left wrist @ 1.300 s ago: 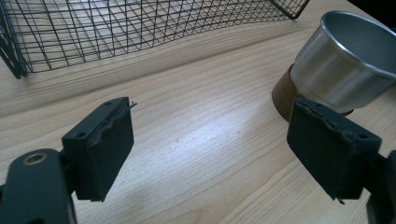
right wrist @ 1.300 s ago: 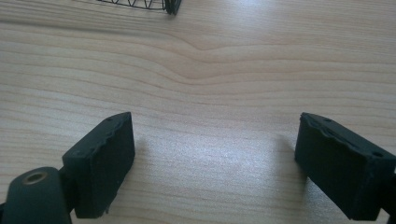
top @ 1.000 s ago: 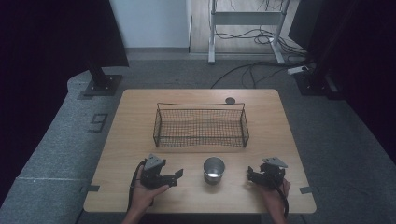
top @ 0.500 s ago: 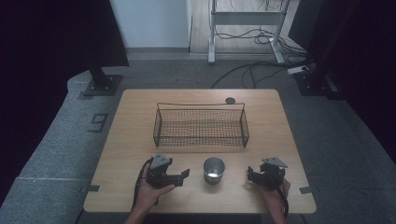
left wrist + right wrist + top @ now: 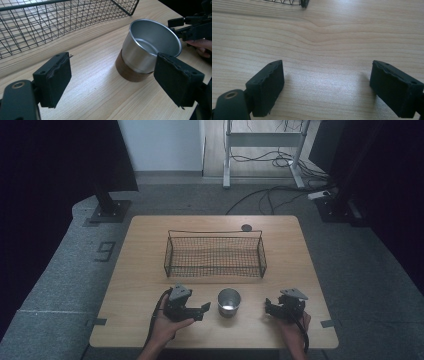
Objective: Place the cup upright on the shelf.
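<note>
Left gripper [image 5: 112, 82] jaws spread wide just left of the steel cup [image 5: 147, 50], cup upright and empty at the near table [image 5: 145, 270] edge, right gripper [image 5: 327, 85] also spread over bare wood right of it, empty wire basket [image 5: 215, 255] farther back

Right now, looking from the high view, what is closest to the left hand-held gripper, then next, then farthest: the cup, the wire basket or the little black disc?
From the left hand-held gripper:
1. Cup, just to its right, at the table's near edge.
2. Wire basket, behind it, mid-table.
3. Little black disc, past the basket, by the far edge.
</note>
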